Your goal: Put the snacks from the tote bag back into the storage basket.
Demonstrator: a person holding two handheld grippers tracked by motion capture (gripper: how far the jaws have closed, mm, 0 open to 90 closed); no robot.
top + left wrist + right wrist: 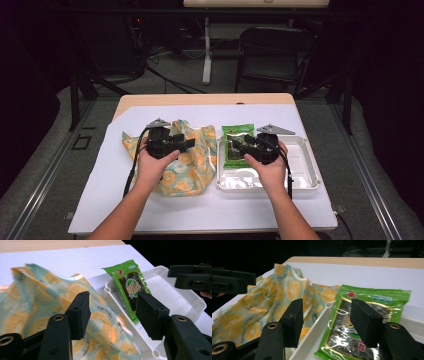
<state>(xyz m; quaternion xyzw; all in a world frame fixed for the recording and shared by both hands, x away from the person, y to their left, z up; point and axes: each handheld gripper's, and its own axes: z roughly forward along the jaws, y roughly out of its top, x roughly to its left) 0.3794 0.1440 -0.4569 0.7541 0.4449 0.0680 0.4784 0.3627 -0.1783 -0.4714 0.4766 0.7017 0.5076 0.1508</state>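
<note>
On table: lemon cloth (186, 155) left, white tray (300, 167) right; seaweed packet (235, 145) lies lengthwise along tray's left edge, directly under right gripper (239, 145), jaws spread, empty; left gripper (189, 143) likewise spread, over cloth

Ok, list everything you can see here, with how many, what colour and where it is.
Snack packet: one, green with a dark window, lying in the left end of the tray, its top edge over the rim.
Tray: one, white plastic, on the right of the sheet.
Cloth: one, pale teal with orange and yellow citrus slices, crumpled left of the tray.
Sheet: one, white, covering most of the table.
Table: one, light wood.
Folding chair: one, black, behind the table.
Left tool: black, open, over the cloth.
Right tool: black, open, over the packet.
</note>
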